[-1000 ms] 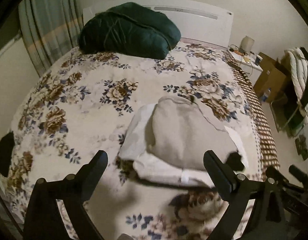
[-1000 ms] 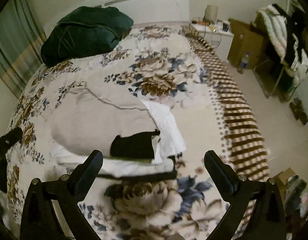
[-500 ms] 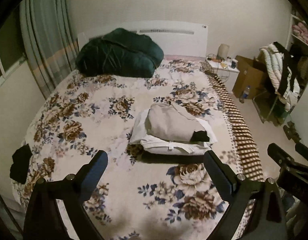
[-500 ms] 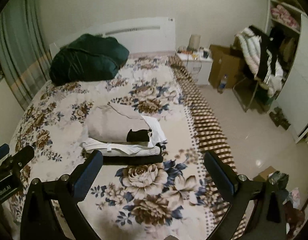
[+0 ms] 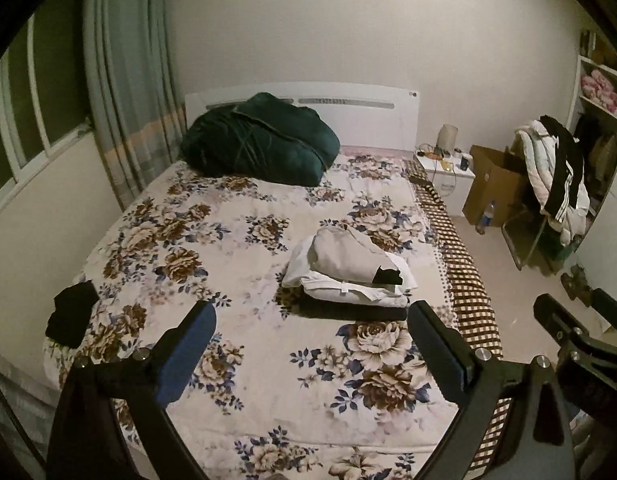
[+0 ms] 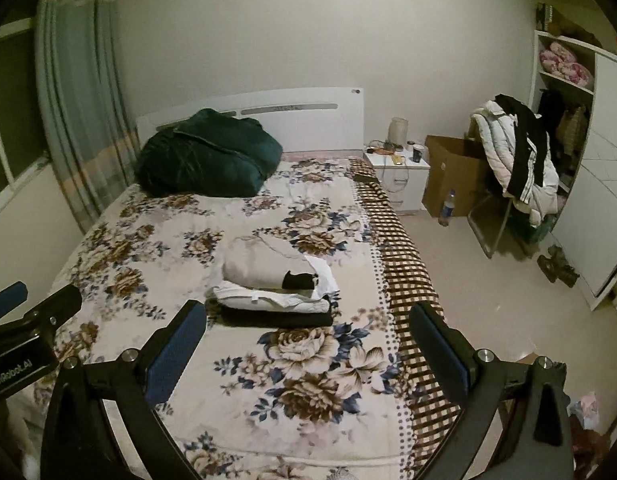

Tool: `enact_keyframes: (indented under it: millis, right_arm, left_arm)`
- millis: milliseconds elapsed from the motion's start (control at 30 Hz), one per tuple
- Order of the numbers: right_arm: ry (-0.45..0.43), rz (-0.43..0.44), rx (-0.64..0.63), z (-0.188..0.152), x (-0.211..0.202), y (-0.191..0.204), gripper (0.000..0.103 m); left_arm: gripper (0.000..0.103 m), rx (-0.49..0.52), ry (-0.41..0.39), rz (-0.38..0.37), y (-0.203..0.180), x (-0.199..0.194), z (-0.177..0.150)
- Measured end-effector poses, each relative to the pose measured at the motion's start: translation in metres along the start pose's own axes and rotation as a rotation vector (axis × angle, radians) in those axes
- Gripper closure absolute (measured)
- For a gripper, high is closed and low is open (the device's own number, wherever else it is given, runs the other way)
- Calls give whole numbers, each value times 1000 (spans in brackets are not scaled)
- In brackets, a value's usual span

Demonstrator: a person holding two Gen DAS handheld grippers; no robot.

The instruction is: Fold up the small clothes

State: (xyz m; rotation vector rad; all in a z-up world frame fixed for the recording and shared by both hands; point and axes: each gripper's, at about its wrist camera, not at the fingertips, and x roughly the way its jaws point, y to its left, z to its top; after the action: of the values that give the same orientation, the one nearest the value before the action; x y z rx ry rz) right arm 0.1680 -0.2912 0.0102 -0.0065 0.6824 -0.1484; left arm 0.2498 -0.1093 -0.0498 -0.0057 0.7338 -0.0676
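Both tongs, left [image 5: 312,344] and right [image 6: 308,340], gape wide, holding nothing.

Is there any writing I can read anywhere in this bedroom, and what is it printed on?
"GenRobot.AI" – white letters on the black body of the left gripper, seen from the right wrist view.
Small round mark at the white headboard's top corner: too small to read.
Label on the plastic bottle by the brown cardboard box: too blurred to read.
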Motion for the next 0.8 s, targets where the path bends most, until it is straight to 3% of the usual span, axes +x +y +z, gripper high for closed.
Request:
enact_keyframes:
  millis: [267,800]
  right_arm:
    - [-26,28,-38,-1,-49,-12,0]
    - [-55,24,-35,2,-56,-25,0]
  left_arm:
    - [5,-9,-20,30,-9,-34,-14]
    - [0,-17,-42,55,-12,-50,-14]
